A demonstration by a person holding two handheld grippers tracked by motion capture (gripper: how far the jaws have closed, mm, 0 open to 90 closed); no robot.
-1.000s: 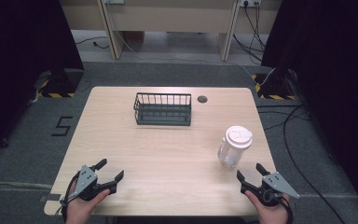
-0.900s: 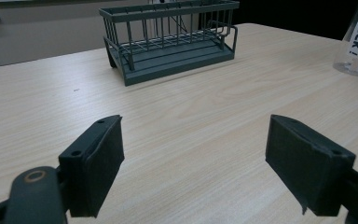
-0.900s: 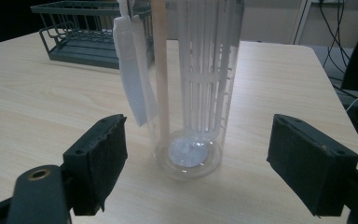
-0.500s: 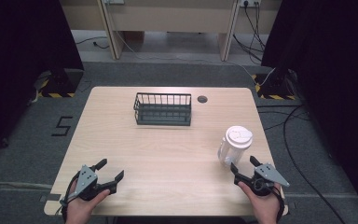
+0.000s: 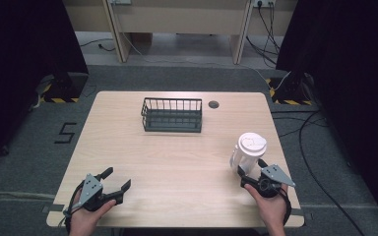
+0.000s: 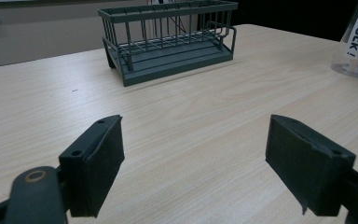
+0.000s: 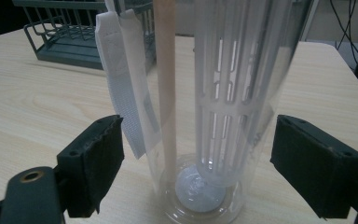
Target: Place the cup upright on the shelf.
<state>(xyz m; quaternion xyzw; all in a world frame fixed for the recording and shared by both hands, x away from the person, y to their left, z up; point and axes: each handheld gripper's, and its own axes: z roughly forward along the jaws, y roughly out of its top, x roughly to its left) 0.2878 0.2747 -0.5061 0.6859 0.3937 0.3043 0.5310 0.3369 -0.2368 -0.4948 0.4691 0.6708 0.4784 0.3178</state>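
Observation:
A clear plastic bottle with a white lid and a white strap stands upright near the table's right front. Seen up close in the right gripper view, the bottle has a white slotted insert inside. My right gripper is open just in front of it, and its jaws stand either side of the bottle's base without touching; between them is the right gripper's gap. My left gripper is open at the table's left front, the left gripper holding nothing. A dark wire basket sits at the back middle.
The wire basket stands empty ahead of the left gripper, with bare wooden table between. A small dark round grommet sits in the table behind the basket. Cables run over the floor to the right.
My right gripper has moved forward and left to the bottle, so its jaws now flank the base. The left gripper has stayed in place.

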